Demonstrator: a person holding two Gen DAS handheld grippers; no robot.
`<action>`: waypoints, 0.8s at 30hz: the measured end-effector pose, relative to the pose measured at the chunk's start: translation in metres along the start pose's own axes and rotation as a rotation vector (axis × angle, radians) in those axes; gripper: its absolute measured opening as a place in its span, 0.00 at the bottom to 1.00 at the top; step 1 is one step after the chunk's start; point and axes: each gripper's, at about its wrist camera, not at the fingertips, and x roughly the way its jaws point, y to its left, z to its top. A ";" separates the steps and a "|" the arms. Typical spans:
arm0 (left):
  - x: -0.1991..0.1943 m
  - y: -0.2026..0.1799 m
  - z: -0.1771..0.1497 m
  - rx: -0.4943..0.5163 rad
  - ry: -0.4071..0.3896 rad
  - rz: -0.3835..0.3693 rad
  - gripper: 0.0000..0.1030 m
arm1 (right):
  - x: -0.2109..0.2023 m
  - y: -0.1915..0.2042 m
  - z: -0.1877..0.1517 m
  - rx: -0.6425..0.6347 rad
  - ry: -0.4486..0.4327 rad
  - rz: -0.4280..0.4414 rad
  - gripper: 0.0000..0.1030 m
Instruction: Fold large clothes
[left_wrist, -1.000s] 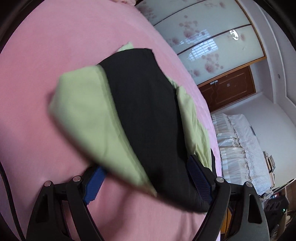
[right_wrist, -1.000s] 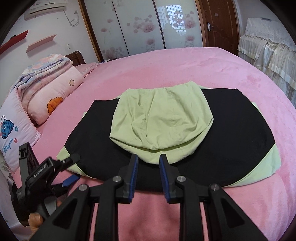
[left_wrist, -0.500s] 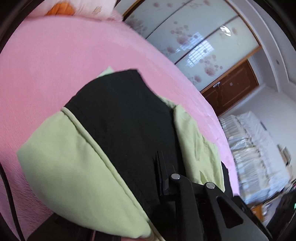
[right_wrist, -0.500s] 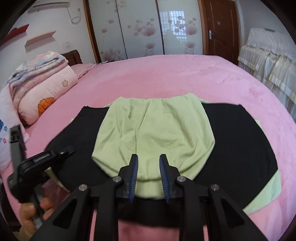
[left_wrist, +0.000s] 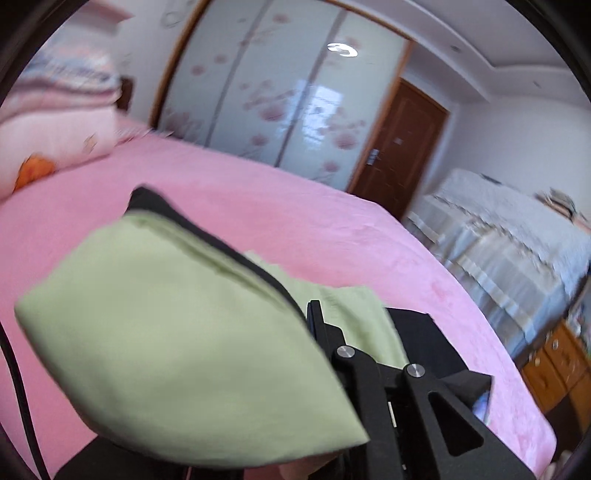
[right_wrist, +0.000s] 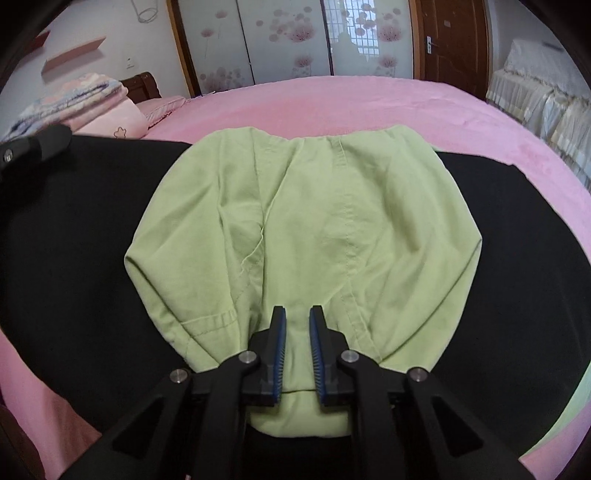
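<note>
Mid-fold: garment (right_wrist: 92, 240) spread on the pink bed (right_wrist: 369, 107), no containers in view.
Our left gripper (left_wrist: 314, 325) is clamped on its lifted green-lined corner; right gripper (right_wrist: 297, 350) jaws closing around the green hood (right_wrist: 303, 221) hem, narrow gap. Risks, we judge: thin cloth slips left, fold skews.

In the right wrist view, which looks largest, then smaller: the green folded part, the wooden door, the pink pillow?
1. Green folded part, by far; it is also nearest the camera.
2. Wooden door.
3. Pink pillow, partly hidden, so second and third are unsure.
</note>
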 end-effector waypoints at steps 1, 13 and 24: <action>-0.001 -0.011 0.001 0.026 -0.003 -0.007 0.07 | -0.001 -0.003 0.000 0.012 0.001 0.017 0.13; 0.045 -0.171 -0.030 0.402 0.138 -0.167 0.07 | -0.108 -0.133 -0.022 0.336 -0.031 0.000 0.12; 0.117 -0.201 -0.117 0.551 0.454 -0.157 0.08 | -0.138 -0.223 -0.064 0.460 -0.027 -0.231 0.12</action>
